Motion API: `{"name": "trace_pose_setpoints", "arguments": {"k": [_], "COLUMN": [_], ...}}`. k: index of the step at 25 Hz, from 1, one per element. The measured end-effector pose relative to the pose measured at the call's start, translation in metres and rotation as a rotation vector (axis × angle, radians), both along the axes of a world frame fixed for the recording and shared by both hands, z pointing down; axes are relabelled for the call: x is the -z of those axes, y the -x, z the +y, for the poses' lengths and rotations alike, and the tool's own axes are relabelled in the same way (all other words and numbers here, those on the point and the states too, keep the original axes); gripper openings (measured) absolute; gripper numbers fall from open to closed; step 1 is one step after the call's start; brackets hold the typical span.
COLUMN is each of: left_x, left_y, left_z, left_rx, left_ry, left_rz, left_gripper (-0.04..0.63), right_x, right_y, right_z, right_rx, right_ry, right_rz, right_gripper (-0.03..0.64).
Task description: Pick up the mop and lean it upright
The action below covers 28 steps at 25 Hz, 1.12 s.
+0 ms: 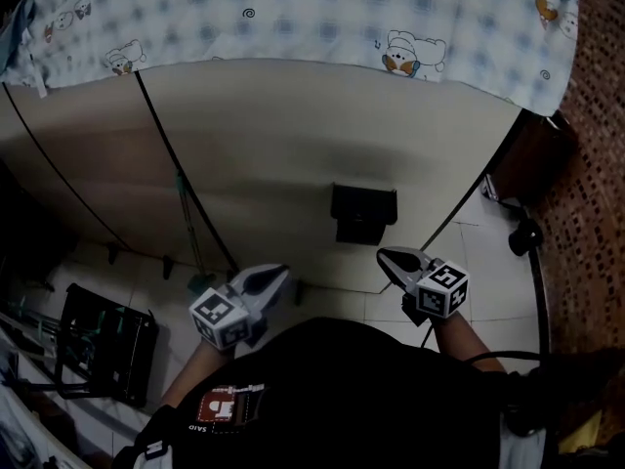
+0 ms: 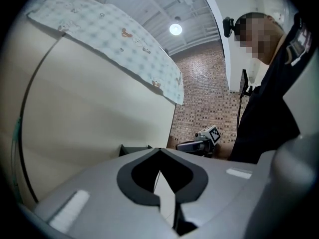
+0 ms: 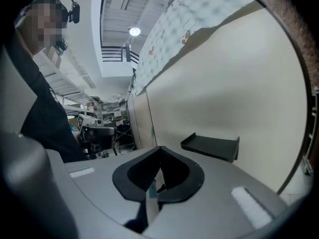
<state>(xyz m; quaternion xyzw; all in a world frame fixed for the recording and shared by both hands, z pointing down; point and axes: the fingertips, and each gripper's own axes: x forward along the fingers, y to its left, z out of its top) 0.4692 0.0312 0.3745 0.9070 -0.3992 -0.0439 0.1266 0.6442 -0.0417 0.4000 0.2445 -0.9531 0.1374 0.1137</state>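
A thin green pole, apparently the mop's handle, stands upright against the beige wall panels; the right gripper view shows the pole as a thin line on the wall. Its lower end is hidden behind my left gripper. That gripper is shut and holds nothing, just right of the pole. My right gripper is also shut and holds nothing, further right. Each gripper view shows its own jaws closed, left and right, with the other gripper beyond: the right, the left.
A black shelf juts from the wall between my grippers. A printed checked cloth hangs over the wall's top. A black rack sits on the tiled floor at left. A brick wall and a black stand base are at right.
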Motion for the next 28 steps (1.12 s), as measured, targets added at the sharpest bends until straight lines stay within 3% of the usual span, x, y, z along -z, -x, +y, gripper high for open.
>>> {"name": "trace_pose_setpoints", "arguments": {"k": [5, 13, 18, 23, 28], "left_x": [0.002, 0.0, -0.005, -0.003, -0.005], "left_y": [0.016, -0.018, -0.02, 0.013, 0.082], "left_z": [-0.012, -0.04, -0.061, -0.076, -0.087], "left_rx": [0.041, 0.098, 0.093, 0.056, -0.033], "left_ry": [-0.013, 0.028, 0.068, 0.044, 0.007], "left_rz": [0.013, -0.003, 0.029, 0.026, 0.03], "left_gripper": [0.002, 0.002, 0.002, 0.002, 0.002], "right_x": [-0.002, -0.012, -0.02, -0.027, -0.024], "right_y": [0.009, -0.001, 0.015, 0.042, 0.106], "right_z": [-0.015, -0.054, -0.066, -0.072, -0.076], "right_rx": [0.021, 0.111, 0.156, 0.139, 0.051], "right_ry": [0.015, 0.069, 0.063, 0.042, 0.027], "right_rz": [0.003, -0.073, -0.069, -0.033, -0.029], "right_gripper": [0.015, 0.015, 0.015, 0.015, 0.015]}}
